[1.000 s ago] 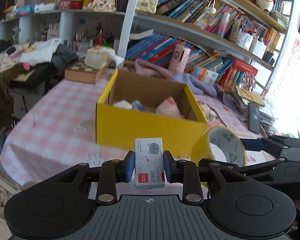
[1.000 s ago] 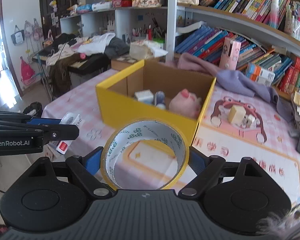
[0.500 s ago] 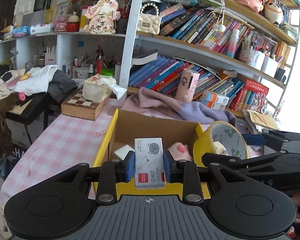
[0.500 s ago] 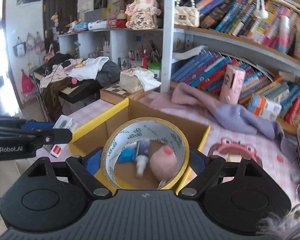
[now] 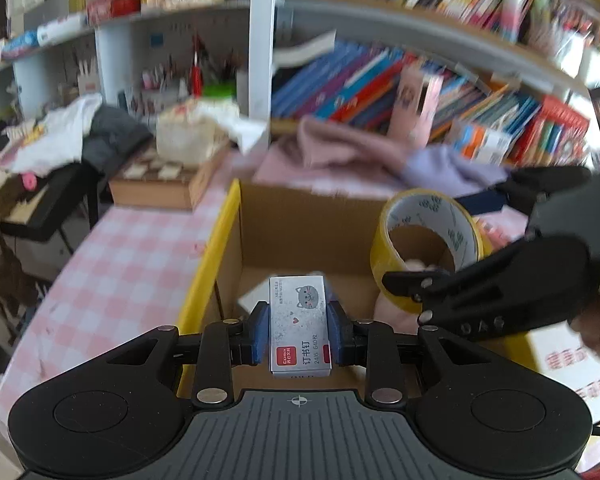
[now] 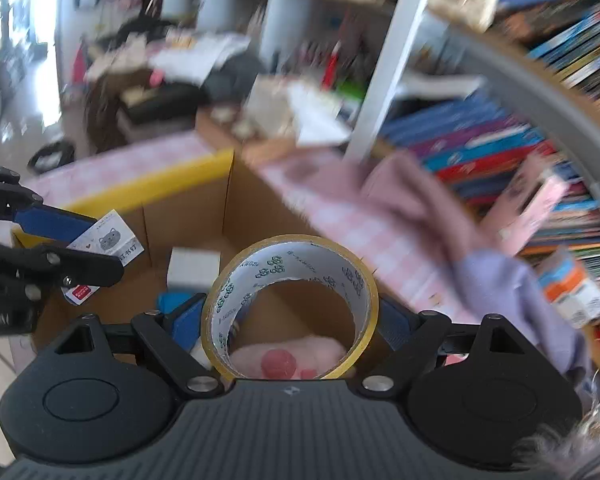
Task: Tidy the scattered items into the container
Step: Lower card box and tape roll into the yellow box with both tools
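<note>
My left gripper is shut on a small grey staple box with a cat picture, held above the open yellow cardboard box. My right gripper is shut on a yellow tape roll, also over the box's inside. In the right wrist view the staple box and left gripper hang at the left, above the box's near wall. The tape roll and right gripper show to the right in the left wrist view. A pink plush and a white block lie inside.
The box stands on a pink checked tablecloth. Behind it lie pink and lilac cloths, a chessboard box with a tissue pack on it, and bookshelves. A pink carton stands by the books.
Both grippers have moved forward from in front of the yellow box to above its open inside, each keeping its item. The right gripper has rolled, so its view is tilted.
</note>
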{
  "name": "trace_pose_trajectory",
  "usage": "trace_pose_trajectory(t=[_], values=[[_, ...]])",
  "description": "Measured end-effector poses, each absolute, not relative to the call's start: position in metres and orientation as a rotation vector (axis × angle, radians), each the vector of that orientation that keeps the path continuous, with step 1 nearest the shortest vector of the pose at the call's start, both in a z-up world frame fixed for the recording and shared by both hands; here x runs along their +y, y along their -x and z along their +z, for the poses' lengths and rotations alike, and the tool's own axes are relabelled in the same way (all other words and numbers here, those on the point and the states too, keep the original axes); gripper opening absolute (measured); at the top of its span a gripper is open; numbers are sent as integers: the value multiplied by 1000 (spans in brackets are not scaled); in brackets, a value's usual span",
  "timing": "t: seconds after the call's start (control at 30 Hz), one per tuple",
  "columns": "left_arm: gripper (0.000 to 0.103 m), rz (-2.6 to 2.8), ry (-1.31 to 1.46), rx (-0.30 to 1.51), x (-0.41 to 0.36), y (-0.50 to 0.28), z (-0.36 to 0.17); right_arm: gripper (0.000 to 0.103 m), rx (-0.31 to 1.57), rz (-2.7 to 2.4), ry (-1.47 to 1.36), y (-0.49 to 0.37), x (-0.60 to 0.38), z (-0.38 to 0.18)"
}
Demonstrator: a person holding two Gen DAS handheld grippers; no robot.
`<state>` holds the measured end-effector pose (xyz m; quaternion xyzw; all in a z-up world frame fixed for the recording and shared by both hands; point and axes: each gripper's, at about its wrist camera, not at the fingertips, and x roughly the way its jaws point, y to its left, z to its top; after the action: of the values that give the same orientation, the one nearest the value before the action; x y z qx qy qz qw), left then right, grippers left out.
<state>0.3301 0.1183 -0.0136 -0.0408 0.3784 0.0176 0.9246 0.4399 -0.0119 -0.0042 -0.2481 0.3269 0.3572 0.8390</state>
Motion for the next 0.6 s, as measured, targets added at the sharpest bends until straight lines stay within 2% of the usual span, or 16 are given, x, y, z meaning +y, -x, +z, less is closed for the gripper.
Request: trace_pose_trajectory(t=[0.2, 0.4, 0.43, 0.6], values=[[29, 27, 82, 875, 112, -348, -41, 87, 725, 819, 651, -454, 10, -27], [30, 31, 68, 906, 109, -351, -50, 87, 780, 841, 635, -463, 13, -42], [32, 31, 60, 899, 108, -350, -50, 87, 778, 840, 628, -462, 12, -42], [55, 49, 11, 846, 103, -342, -41, 87, 761, 834, 591, -459, 5, -34]])
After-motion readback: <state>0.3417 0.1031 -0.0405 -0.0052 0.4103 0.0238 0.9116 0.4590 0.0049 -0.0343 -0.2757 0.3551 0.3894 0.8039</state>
